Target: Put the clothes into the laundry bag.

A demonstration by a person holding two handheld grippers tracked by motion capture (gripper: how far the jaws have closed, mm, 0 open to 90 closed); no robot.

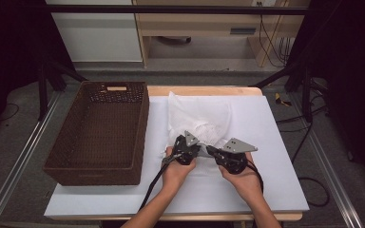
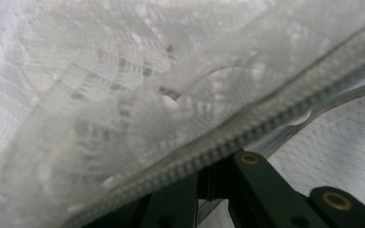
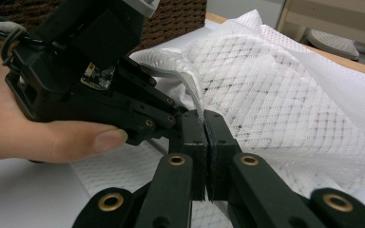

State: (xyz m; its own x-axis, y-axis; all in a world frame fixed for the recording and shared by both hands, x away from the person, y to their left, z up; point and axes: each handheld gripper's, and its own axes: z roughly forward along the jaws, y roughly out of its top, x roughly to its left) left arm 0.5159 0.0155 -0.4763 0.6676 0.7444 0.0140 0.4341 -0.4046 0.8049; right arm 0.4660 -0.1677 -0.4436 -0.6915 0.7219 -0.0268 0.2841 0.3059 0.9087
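A white mesh laundry bag (image 1: 200, 118) lies crumpled on the white table top (image 1: 266, 137). Both grippers meet at its near edge. My left gripper (image 1: 200, 150) is shut on the bag's zipper edge (image 2: 275, 118), which crosses just above its jaws (image 2: 214, 173); lacy white fabric (image 2: 114, 95) shows through the mesh beyond. My right gripper (image 1: 210, 152) is shut on a thin white strip of the same edge (image 3: 197, 95), its pads (image 3: 205, 142) pressed together. In the right gripper view the left gripper (image 3: 178, 116) sits right beside it, held by a hand (image 3: 28, 133).
A deep brown wicker basket (image 1: 100, 133) stands on the left part of the table, its wall (image 3: 180, 14) just behind the grippers. Black frame posts and cables flank the table. Bare white surface lies to the right and in front of the hands.
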